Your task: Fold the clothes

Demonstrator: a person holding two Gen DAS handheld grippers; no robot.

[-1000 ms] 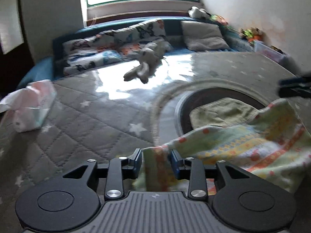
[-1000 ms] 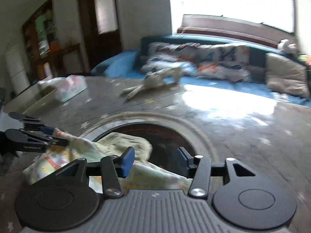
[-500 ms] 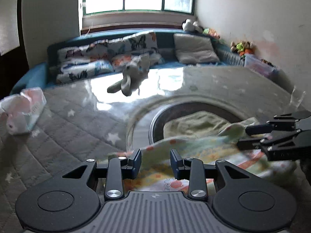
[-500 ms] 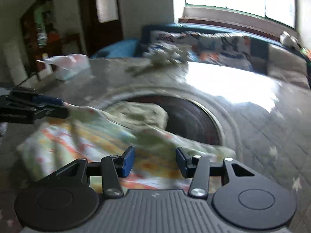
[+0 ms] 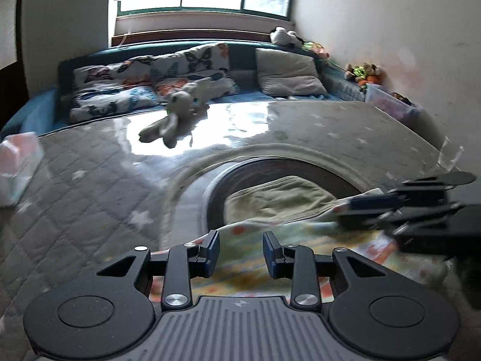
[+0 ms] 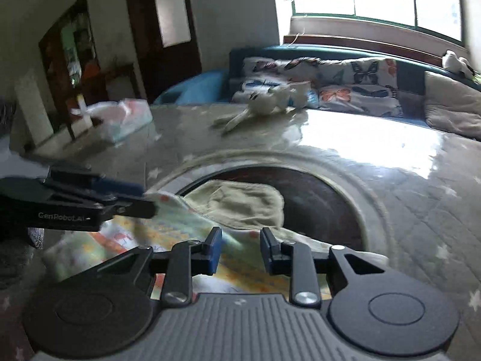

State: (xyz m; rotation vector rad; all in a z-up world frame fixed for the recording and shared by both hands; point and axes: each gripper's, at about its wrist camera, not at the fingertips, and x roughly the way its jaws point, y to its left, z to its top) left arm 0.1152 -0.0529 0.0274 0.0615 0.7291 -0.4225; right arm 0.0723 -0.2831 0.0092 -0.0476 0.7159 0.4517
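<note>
A patterned cloth [image 5: 300, 234] in pale green, yellow and orange lies on the near part of a quilted grey table cover [image 5: 90, 195]. My left gripper [image 5: 240, 249] has the cloth's far edge bunched between its pads. In the right wrist view the left gripper [image 6: 150, 201] holds that edge raised off the table. My right gripper [image 6: 240, 249] is closing, with the patterned cloth [image 6: 168, 219] between its pads, which still stand apart. From the left wrist view the right gripper [image 5: 348, 210] sits at the cloth's right corner. An olive garment [image 5: 279, 198] lies behind, on the dark round centre.
A grey plush toy [image 5: 177, 114] lies at the far side of the table, and a tissue pack [image 5: 18, 165] at its left edge. Behind the table runs a blue sofa with butterfly cushions [image 5: 186, 69] under a window. A wall with toys stands at the right.
Both grippers have shifted along the cloth, and the cloth has sunk lower and flatter onto the table. The right gripper's jaws have narrowed. The left jaws keep the same gap.
</note>
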